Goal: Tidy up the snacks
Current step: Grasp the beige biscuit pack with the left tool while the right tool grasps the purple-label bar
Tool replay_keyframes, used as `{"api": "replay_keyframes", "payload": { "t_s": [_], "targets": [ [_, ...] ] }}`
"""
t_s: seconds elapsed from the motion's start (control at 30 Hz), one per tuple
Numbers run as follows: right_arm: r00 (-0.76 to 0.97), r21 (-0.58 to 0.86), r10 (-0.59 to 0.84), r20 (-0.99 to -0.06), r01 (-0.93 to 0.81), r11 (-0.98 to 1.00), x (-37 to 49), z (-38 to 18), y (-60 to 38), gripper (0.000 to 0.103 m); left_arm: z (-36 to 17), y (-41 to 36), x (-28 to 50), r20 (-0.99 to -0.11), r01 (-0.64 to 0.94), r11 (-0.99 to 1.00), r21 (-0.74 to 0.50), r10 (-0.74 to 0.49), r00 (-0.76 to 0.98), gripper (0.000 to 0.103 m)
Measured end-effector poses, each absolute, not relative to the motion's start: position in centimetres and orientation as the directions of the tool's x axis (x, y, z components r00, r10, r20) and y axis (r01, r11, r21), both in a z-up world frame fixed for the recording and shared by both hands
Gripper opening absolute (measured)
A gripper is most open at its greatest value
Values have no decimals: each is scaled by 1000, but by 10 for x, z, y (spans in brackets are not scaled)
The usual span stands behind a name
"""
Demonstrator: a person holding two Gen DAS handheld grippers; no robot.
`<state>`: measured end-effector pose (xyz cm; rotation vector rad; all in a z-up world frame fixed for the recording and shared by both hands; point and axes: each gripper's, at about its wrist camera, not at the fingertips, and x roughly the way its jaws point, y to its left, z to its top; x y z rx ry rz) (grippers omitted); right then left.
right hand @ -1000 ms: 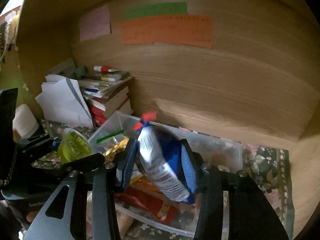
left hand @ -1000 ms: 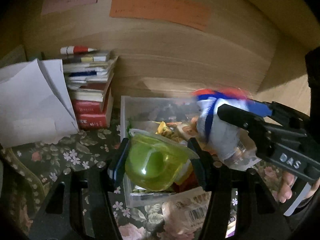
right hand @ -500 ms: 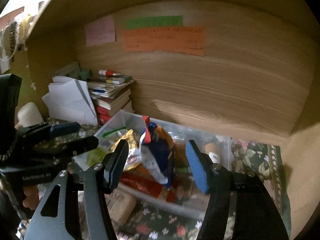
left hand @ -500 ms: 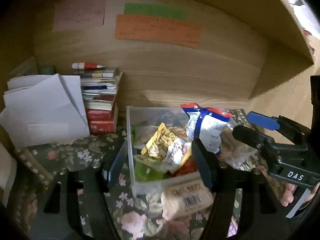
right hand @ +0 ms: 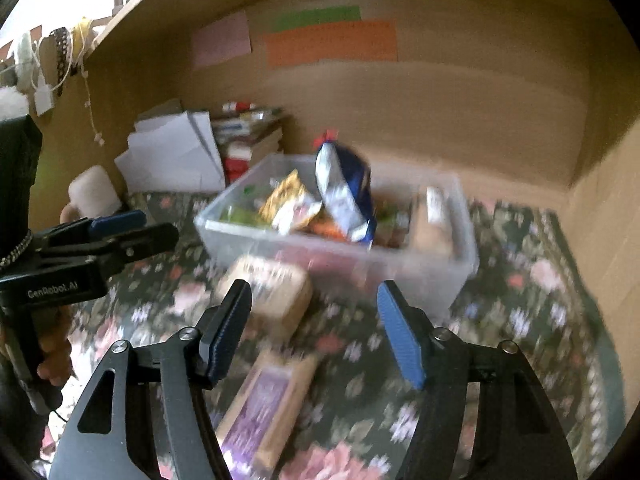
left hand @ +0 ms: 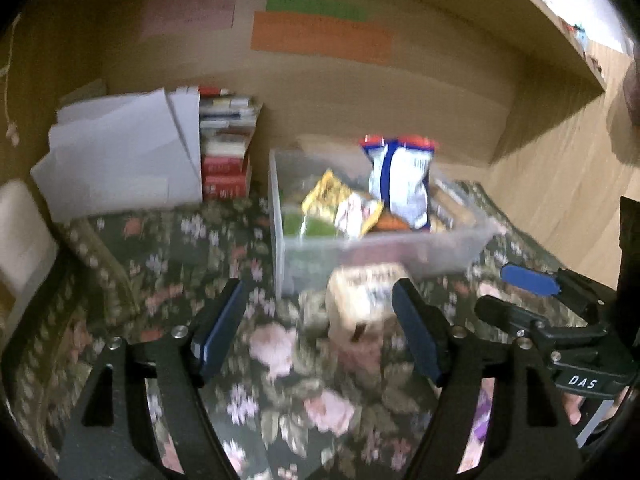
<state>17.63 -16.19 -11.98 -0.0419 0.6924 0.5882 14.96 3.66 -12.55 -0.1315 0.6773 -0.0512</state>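
A: Right wrist view, nearest first. The right gripper [right hand: 314, 328] has its jaws spread and carries nothing. At 6 o'clock, below the jaws, a purple-labelled box [right hand: 262, 404] lies flat on the floral cloth [right hand: 520, 320]. At 11 o'clock from the gap sits a tan packet [right hand: 272, 288], just beside the front wall of the clear bin [right hand: 400, 268].

B: And the left wrist view?

A: The left gripper [left hand: 320, 328] is likewise spread and empty. The tan packet [left hand: 366, 300] lies in line between its jaws, toward 1 o'clock; contact cannot be confirmed through the blur.

B: Contents of the bin?

A: A blue-and-white bag [left hand: 402, 184] stands upright at 12 o'clock; a yellow pouch [left hand: 340, 204] leans beside it; something green [left hand: 306, 226] sits at the near left corner. Farther back, at 10 o'clock, a stack of books [left hand: 226, 148] and loose white papers [left hand: 120, 156] rest against the wooden wall [left hand: 360, 96].

B: Step in hand?

A: Judgement: both grippers are between items. Two snacks remain outside the bin.

B: Next move?

A: Probably: advance one gripper onto the tan packet, close across its narrow sides, lift clear of the bin's rim, then release into the free space at the bin's right end.
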Motion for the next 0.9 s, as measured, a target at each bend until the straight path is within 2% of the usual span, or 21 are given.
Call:
{"api": "replay_keyframes", "payload": {
  "t_s": [0.2,0.37,0.5,0.9],
  "targets": [
    [545,181,499,-674,-533,827,161,-152,-147,62,-150,32,133,-667,1,989,-150,-102,738,76],
    [503,175,481,-718,-539,824,156,-174,-138,61,-162,27,132,-696,-8,989,-145,-96,712,82],
    [534,128,450,-716,-533,836,153,-174,-146,43,-164,19,141,-705,3,989,-145,-105,701,88],
    [624,120,385,-679,-424,898,158,-160,-211,42,-171,-20,204,-738,28,994,-110,-101,667,89]
  ]
}}
